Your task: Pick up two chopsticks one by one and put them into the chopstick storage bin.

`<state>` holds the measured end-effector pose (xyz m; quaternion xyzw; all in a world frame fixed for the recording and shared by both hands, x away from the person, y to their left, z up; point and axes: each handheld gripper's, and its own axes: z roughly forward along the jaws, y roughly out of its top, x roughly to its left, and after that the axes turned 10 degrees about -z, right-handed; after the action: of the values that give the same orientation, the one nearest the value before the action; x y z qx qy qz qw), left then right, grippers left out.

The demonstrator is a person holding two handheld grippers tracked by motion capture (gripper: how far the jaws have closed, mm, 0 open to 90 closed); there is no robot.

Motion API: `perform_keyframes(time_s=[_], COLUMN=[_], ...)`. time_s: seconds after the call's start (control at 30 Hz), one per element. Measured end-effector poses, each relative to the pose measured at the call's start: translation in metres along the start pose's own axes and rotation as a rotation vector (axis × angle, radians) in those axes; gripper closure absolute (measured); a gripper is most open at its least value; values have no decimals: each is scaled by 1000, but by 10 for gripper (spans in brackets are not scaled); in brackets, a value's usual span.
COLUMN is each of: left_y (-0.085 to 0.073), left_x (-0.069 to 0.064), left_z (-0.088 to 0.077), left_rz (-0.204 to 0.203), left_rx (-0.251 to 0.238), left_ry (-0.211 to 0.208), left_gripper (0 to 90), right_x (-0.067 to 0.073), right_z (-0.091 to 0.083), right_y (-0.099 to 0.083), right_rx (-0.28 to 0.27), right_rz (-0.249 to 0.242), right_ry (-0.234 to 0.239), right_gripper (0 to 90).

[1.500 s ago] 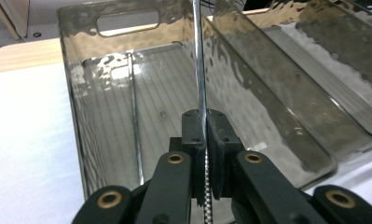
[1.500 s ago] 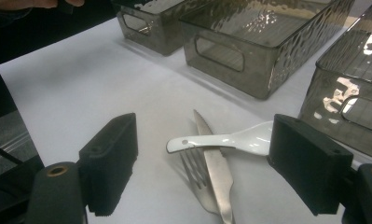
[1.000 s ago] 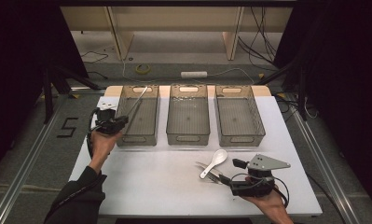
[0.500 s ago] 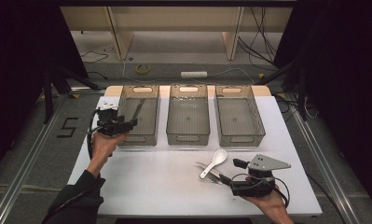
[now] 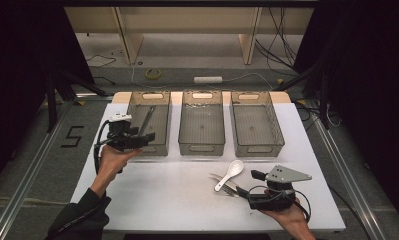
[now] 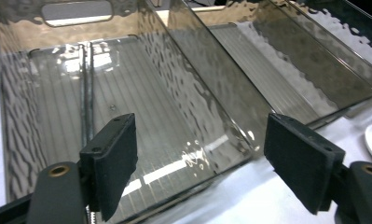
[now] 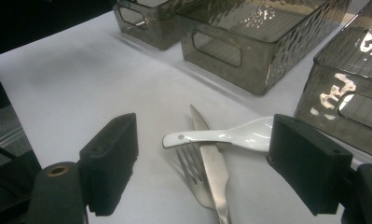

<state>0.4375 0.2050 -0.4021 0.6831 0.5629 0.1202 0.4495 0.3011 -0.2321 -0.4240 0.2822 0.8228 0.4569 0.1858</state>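
Chopsticks [image 6: 86, 93] lay in the left bin [image 5: 163, 107]; left gripper [image 5: 137, 141] jaws had just been opening, empty — right gripper [image 7: 202, 168], jaws apart, should take the spoon [image 7: 230, 135] first.

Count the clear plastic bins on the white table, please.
3, in a row along the table's far side: the left bin beside the left gripper with chopsticks inside, the middle bin, and the right bin. None seems hidden.

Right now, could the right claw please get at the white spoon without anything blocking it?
Probably yes: the right claw stands open facing the white spoon, which lies across the knife and fork, with nothing over it.
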Motion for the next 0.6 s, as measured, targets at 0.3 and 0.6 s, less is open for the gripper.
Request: perform_keyframes(time_s=[0.3, 0.6], left_y=[-4, -12], left_x=[-10, -27], left_z=[-6, -6], left_rz=[27, 57], left_rx=[14, 36], left_ry=[-28, -61], left_gripper=[217, 205], right_x=[-2, -3], right_z=[0, 0], right_y=[-1, -2], right_rx=[4, 17], right_rz=[0, 0], right_ry=[-7, -15], right_gripper=[248, 249])
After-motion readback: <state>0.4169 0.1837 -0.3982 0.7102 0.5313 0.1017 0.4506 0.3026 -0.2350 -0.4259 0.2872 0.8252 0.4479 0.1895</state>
